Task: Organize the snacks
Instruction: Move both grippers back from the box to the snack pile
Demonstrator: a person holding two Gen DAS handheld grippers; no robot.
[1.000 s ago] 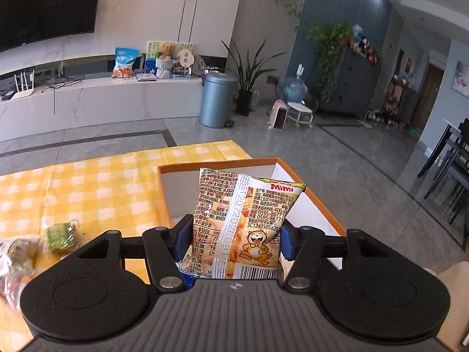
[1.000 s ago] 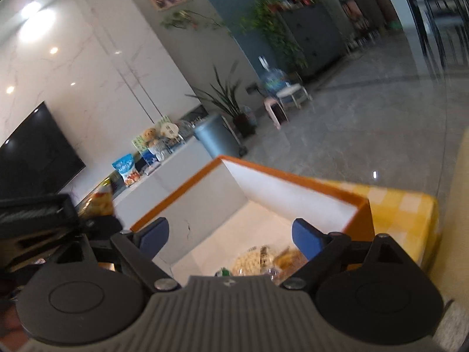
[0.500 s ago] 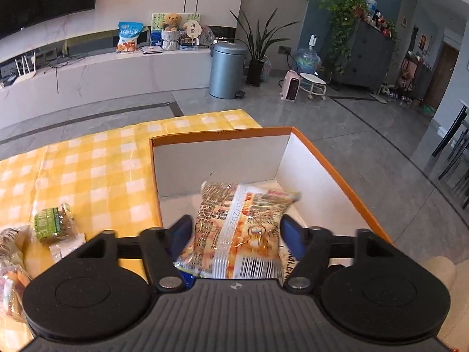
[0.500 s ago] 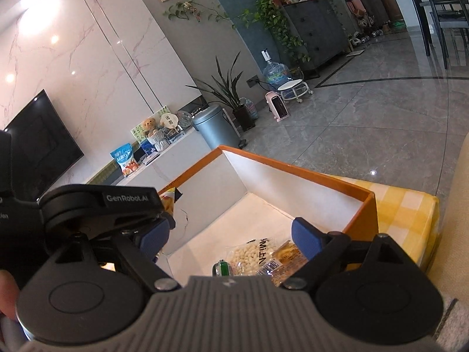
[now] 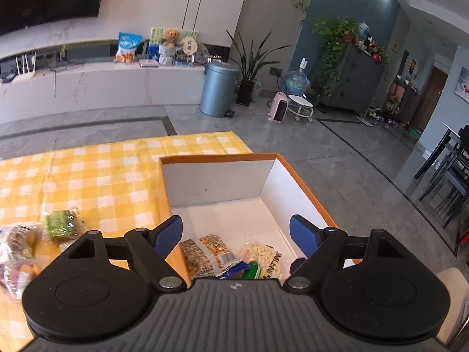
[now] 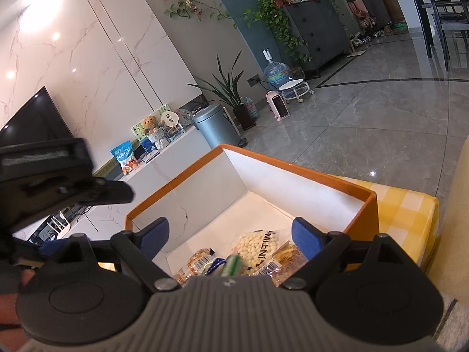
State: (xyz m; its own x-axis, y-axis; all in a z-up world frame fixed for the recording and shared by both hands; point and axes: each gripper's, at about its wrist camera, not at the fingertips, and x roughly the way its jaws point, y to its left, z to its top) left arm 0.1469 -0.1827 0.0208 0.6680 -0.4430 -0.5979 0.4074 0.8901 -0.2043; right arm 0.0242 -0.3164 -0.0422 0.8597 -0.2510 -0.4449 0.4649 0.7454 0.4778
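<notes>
An orange-rimmed cardboard box (image 5: 217, 180) with white inner walls stands on the yellow checked tablecloth (image 5: 88, 176). Several snack packets lie in its near end, among them the orange printed packet (image 5: 209, 249) and a clear bag of pale puffs (image 5: 262, 256). My left gripper (image 5: 236, 233) is open and empty above the box's near end. My right gripper (image 6: 230, 236) is open and empty, also over the box (image 6: 322, 193), above the same packets (image 6: 258, 248). The left gripper's body shows at the left of the right wrist view.
More snacks lie on the cloth left of the box: a green packet (image 5: 63, 223) and a loose pile (image 5: 17, 243) at the left edge. Beyond the table is grey floor, with a bin (image 5: 218, 88) and a low cabinet.
My left gripper opened and let go of the orange printed packet, which now lies in the box. The left gripper has risen. The right gripper stayed open over the box.
</notes>
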